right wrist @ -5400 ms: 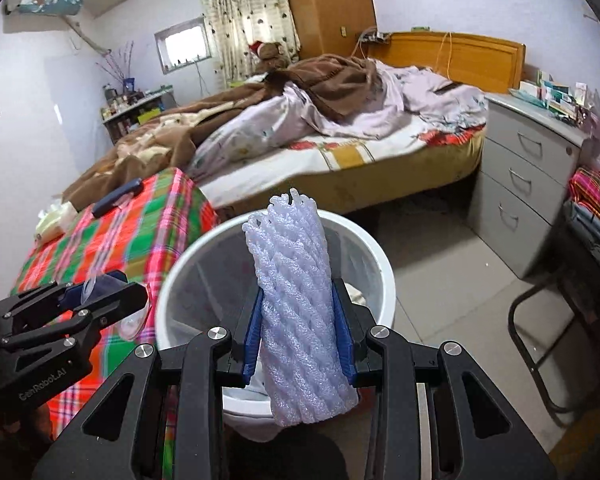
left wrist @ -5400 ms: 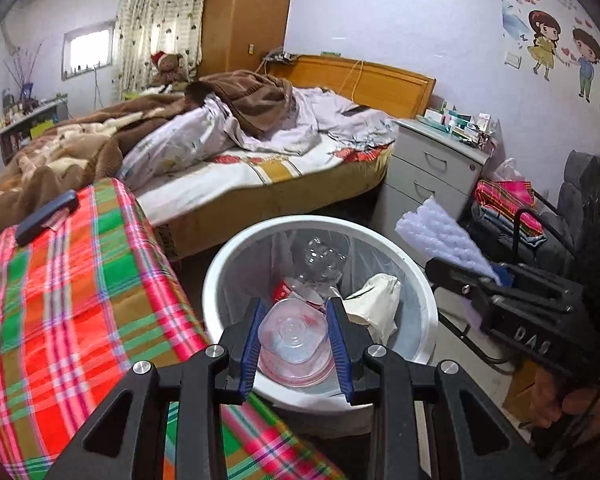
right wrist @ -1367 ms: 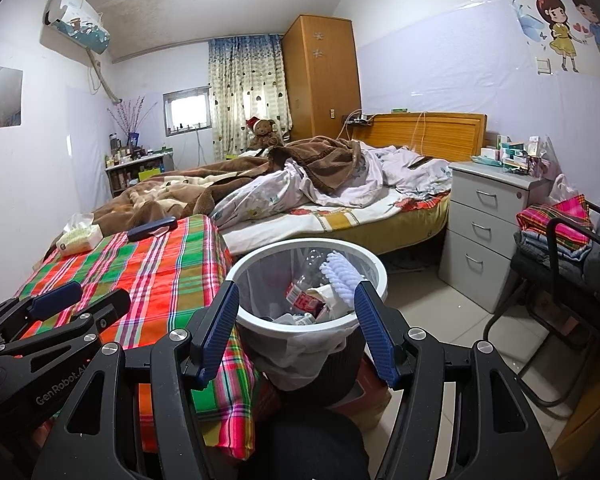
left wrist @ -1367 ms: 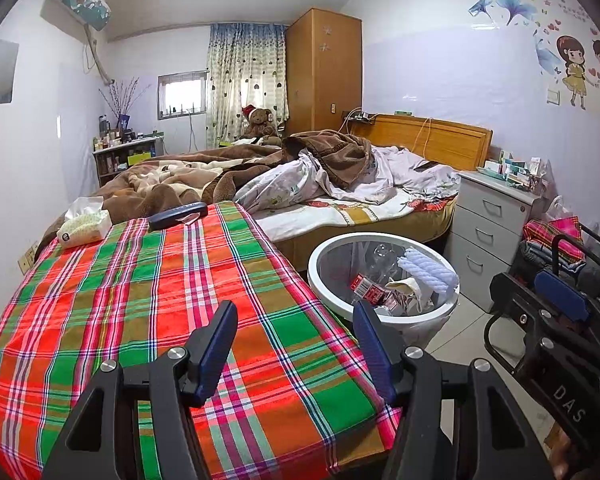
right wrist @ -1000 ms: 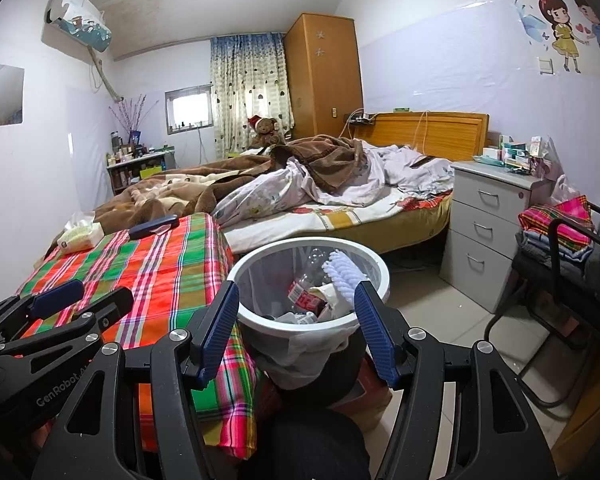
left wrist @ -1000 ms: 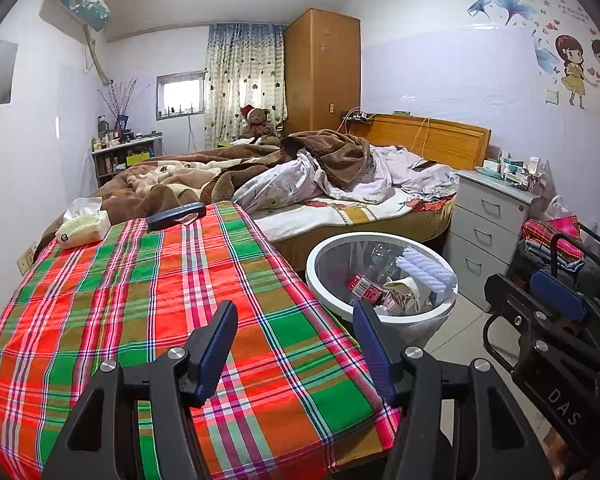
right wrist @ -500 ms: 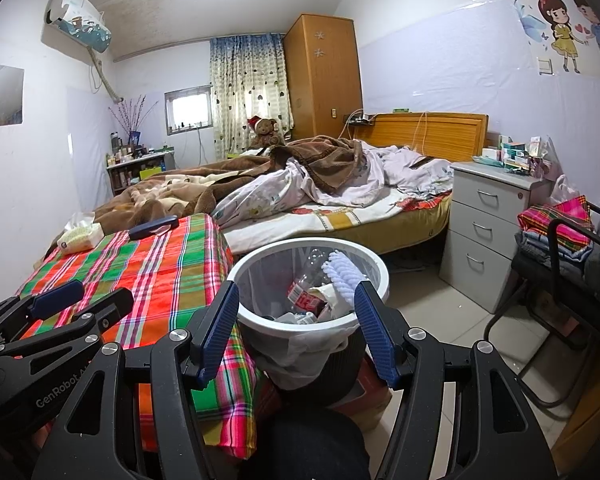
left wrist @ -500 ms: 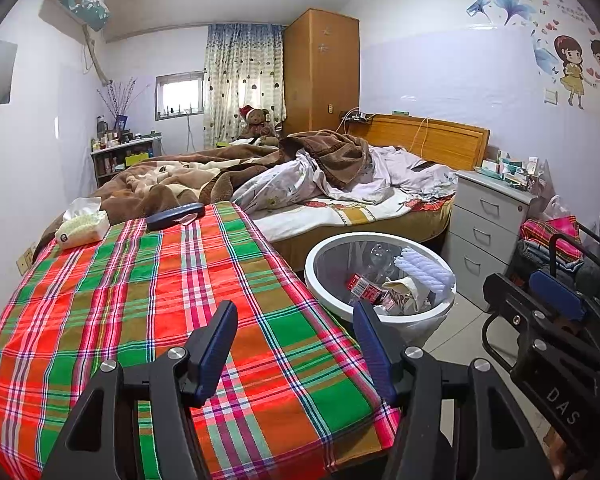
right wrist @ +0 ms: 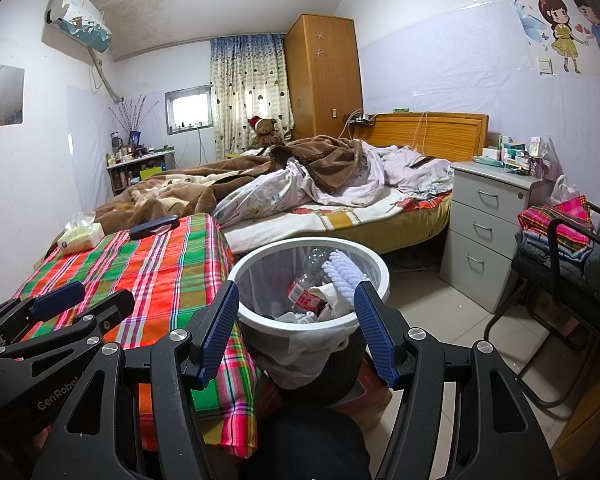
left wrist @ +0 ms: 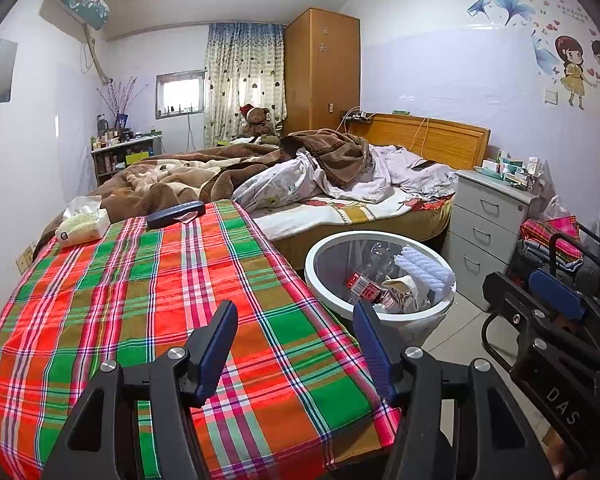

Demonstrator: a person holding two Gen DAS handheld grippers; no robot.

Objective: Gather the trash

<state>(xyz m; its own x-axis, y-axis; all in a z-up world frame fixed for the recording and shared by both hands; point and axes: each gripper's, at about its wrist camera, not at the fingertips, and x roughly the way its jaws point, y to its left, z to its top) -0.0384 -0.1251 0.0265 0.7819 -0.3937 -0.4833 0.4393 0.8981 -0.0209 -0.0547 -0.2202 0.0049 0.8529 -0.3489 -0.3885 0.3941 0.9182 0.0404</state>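
A white-rimmed trash bin (left wrist: 320, 248) (right wrist: 374, 268) with a clear liner stands on the floor beside the table. Inside lie a white foam net sleeve (left wrist: 424, 266) (right wrist: 342, 272), a clear plastic bottle (right wrist: 314, 258), a red-labelled wrapper (left wrist: 364, 285) (right wrist: 306, 298) and crumpled paper (left wrist: 404, 290). My left gripper (left wrist: 294, 316) hovers open and empty over the plaid tablecloth (left wrist: 140, 292) (right wrist: 156, 264), left of the bin. My right gripper (right wrist: 296, 298) is open and empty, held back from the bin's near side.
On the table's far end lie a tissue pack (left wrist: 82, 228) (right wrist: 80, 236) and a dark case (left wrist: 174, 210) (right wrist: 154, 226). Behind is an unmade bed (left wrist: 340, 184), with a grey drawer unit (right wrist: 488, 216) and a chair piled with clothes (right wrist: 560, 232) on the right.
Five seconds ago each gripper held trash over the bin, a clear lid left, the foam sleeve right. Both now stand open, pulled back. Over the last second nothing moved.
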